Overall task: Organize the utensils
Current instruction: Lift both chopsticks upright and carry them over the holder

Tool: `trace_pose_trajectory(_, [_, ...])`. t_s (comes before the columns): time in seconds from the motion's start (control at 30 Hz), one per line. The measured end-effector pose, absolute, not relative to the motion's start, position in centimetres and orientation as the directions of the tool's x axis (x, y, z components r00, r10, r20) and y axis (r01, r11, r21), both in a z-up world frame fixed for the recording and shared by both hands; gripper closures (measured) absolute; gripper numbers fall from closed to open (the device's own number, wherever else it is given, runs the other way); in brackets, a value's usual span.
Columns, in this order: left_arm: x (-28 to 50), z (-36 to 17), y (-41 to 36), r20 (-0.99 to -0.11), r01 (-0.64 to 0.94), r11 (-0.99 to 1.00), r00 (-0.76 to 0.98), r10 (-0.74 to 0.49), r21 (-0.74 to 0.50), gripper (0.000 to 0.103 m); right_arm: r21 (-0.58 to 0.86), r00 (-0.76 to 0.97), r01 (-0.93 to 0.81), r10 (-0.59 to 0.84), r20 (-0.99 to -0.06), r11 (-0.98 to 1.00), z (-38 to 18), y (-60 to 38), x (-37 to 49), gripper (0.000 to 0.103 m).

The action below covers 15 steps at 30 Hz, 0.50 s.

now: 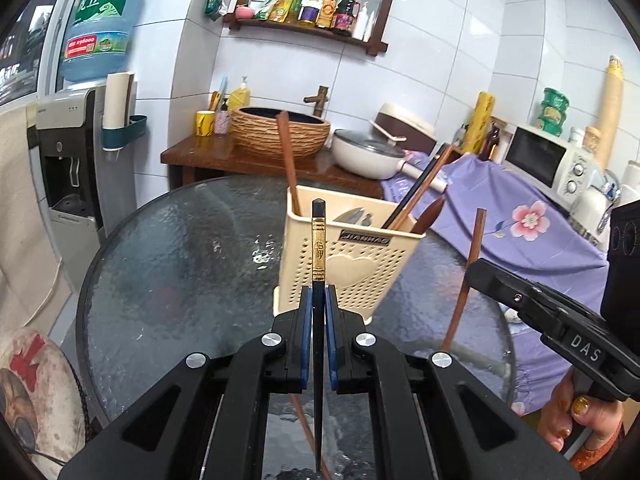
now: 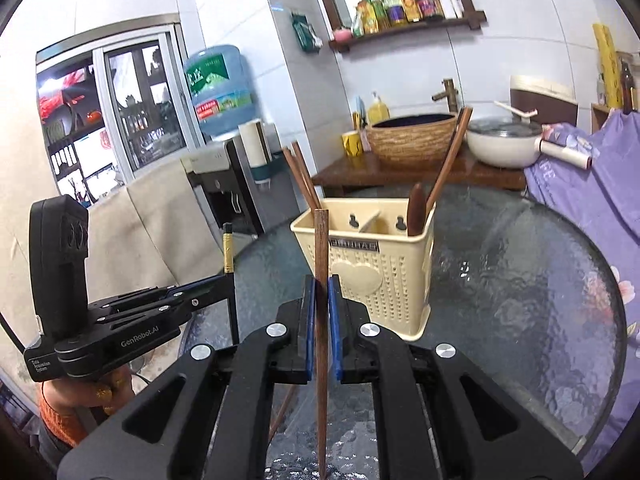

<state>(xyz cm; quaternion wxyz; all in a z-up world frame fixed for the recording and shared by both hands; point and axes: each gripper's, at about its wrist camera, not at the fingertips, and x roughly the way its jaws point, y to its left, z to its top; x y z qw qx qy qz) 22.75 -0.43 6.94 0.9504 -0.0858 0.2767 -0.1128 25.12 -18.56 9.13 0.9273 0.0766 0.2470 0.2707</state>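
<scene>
Cream perforated plastic utensil caddy (image 1: 352, 264) with a heart embossed on its front, standing upright near the middle of a round, dark, textured glass table (image 1: 180, 248). Inside it: two brown wooden chopsticks (image 2: 304, 178) leaning out at the left corner, another brown stick (image 2: 448, 160) slanting out on the right beside a dark wooden handle (image 2: 416, 212), and, in the left wrist view, what look like metal spoon bowls (image 1: 354, 216), though too small to be sure.

Just in front of the caddy, held upright above the glass: a black chopstick with a gold patterned band (image 1: 319, 248), clamped between the blue pads of the left gripper (image 1: 319, 300), jaws narrowed tight onto it, its tip pointing down past the fingers. Alongside, a plain reddish-brown wooden chopstick (image 2: 321, 280), likewise pinched between the blue pads of the right gripper (image 2: 321, 292), jaws closed on it, standing near vertical with its square top level with the caddy's rim. Each gripper visible in the other's view, apart from one another, a hand with gold-painted nails (image 1: 580, 412) wrapped round the right one's grip.

One more brown chopstick (image 2: 284, 408) lying on the glass below the grippers, partly hidden by them.

Beyond the table: a wooden counter (image 1: 208, 152) carrying a woven basket-style basin (image 1: 280, 128) and a white lidded pan (image 1: 368, 152); a lilac floral cloth (image 1: 520, 216) to the right, with a white microwave (image 1: 548, 160) on it; a water dispenser with a blue bottle (image 1: 102, 24) to the left.
</scene>
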Motion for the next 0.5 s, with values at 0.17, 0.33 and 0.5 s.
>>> trace_pose_trajectory(0.17, [22.4,7.4,-0.6,-0.496,0.188,0.955,0.822,-0.28,-0.228,0.097,0.276,0.737,-0.467,0.542,-0.402,0.84,10.2,-18.9,24.8,0.096])
trace_pose_trajectory(0.33, [22.1,7.8,-0.4,-0.488,0.205,0.947,0.818,-0.304,-0.245,0.097,0.267,0.738,-0.475,0.545,-0.398,0.838,10.5,-18.7,24.4,0.096])
trace_pose_trajectory(0.5, [21.8,8.7,-0.4,-0.473,0.218,0.947,0.826,-0.308,-0.236,0.097,0.257,0.739,-0.483,0.547,-0.393,0.837,10.9,-18.2,24.3,0.096])
